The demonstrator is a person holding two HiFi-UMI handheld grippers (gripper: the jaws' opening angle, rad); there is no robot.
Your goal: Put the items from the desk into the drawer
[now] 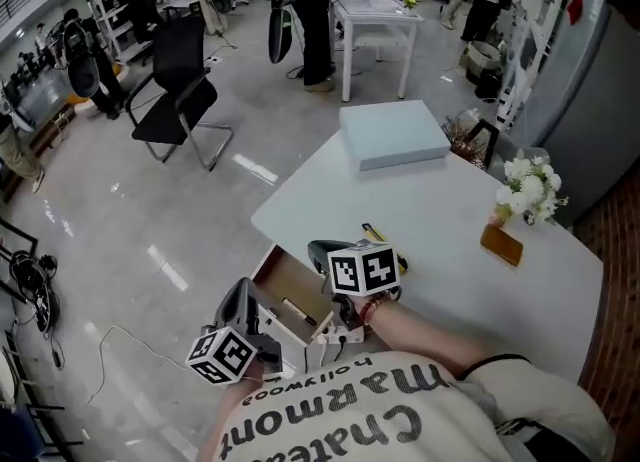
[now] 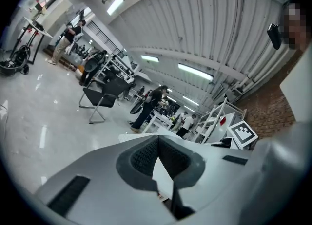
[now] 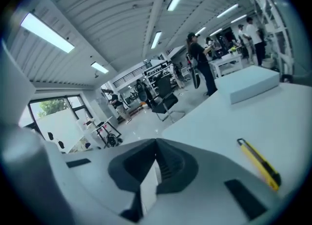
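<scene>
Jaws closed tip to tip and empty on left gripper (image 2: 158, 140), nearest, beside open pale wooden drawer (image 1: 287, 298); likewise on right gripper (image 3: 156, 143), held above edge of white worktop (image 1: 450, 215); slim yellow utility knife (image 3: 258, 163) just right of those jaws, flat on worktop, long axis running away; right hand nearer, likely next pick.

The desk (image 1: 440, 220) is recorded as white. The box (image 1: 392, 133) is noted as pale blue. The utility knife (image 3: 258, 163) is marked yellow with black. The drawer (image 1: 290, 300) interior is logged as light wood. Black-and-white square patterns are borne by the marker cubes (image 1: 362, 270). The chair (image 1: 180, 80) is recorded as black.
</scene>
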